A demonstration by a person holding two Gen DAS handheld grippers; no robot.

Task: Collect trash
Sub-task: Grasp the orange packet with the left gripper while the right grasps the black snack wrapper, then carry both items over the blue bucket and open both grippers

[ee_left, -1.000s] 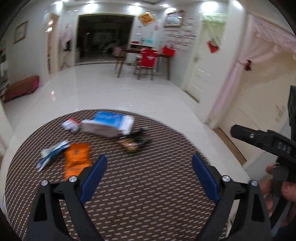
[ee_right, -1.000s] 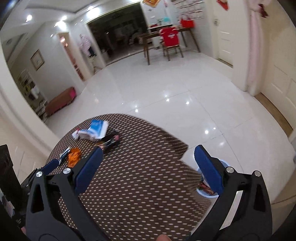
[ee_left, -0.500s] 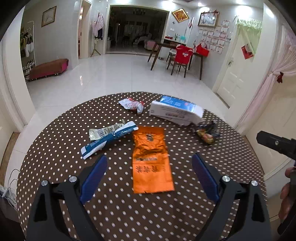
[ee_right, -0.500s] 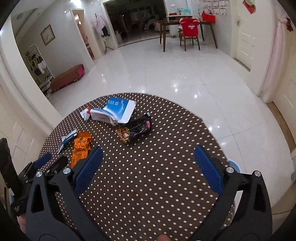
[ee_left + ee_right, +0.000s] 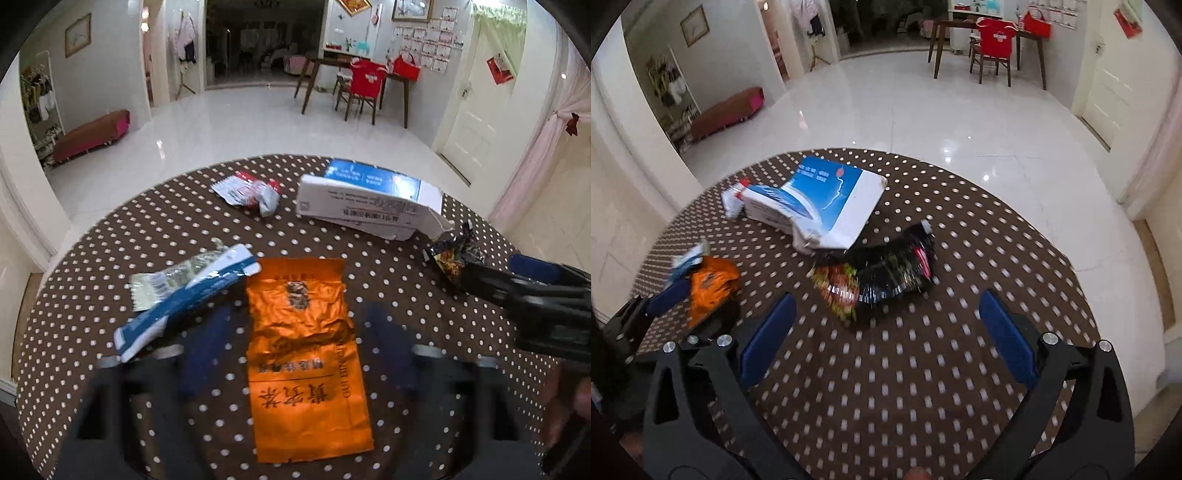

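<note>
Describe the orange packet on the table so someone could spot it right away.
Find the round brown table with white dots. On its near side lies the orange packet, flat and crinkled, beside a blue and white wrapper. It is the only orange piece of litter and has dark printed characters.

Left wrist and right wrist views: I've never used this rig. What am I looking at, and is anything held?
A person holds a two-finger tool in each hand, each with a camera looking along its fingers: one picture per tool. On the dotted table lie an orange packet, a blue-and-white wrapper, a red-and-white wrapper, a blue-and-white box and a dark snack wrapper. The left tool, blurred, has just been closing its jaws around the orange packet, not visibly pinching it. The right tool is open and empty.
</note>
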